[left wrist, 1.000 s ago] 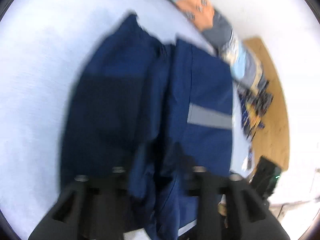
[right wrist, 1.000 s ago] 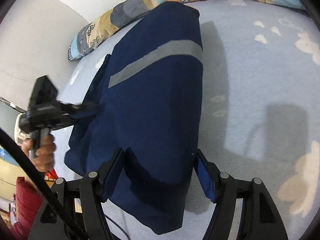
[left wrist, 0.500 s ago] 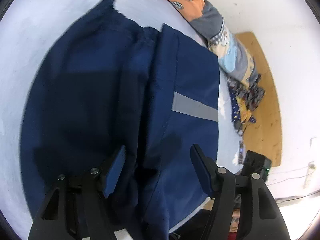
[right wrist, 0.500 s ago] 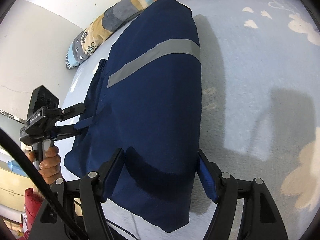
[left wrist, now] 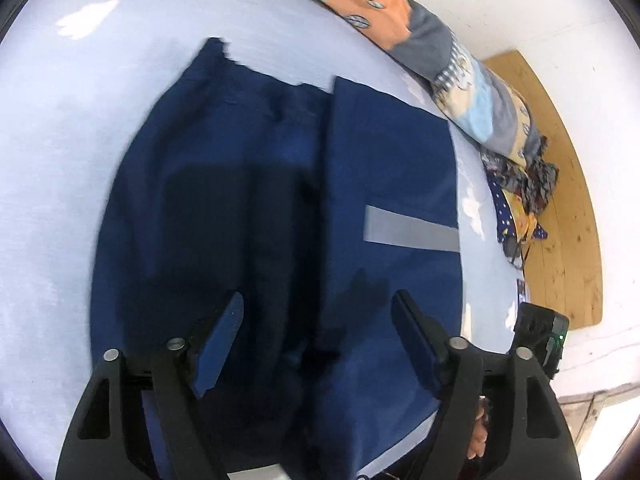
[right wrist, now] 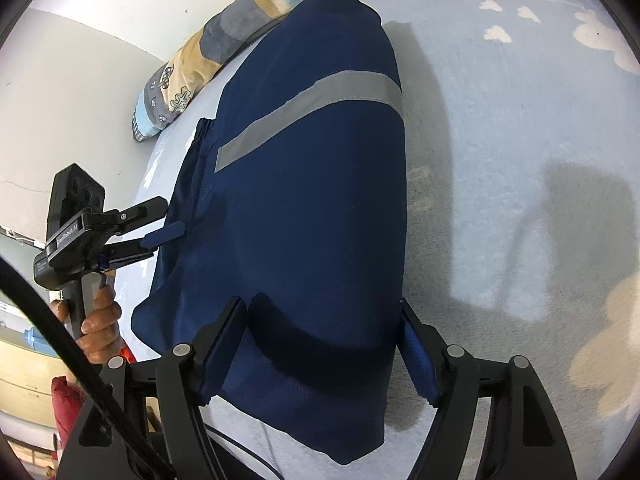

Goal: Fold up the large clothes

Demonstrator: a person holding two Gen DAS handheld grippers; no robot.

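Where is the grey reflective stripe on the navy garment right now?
The grey stripe crosses the folded top layer of the navy garment on the light blue bed, toward the patchwork pillow; in the left wrist view it sits right of centre.

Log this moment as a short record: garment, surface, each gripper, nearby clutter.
garment: navy work trousers with a grey reflective stripe, folded lengthwise, lying flat
surface: pale blue bedsheet with cloud print
left gripper: jaws opening, above the cloth, nothing pinched
right gripper: open, straddling the trouser end
clutter: patchwork quilt along the wall

Both wrist views, close above garment (left wrist: 360,168)
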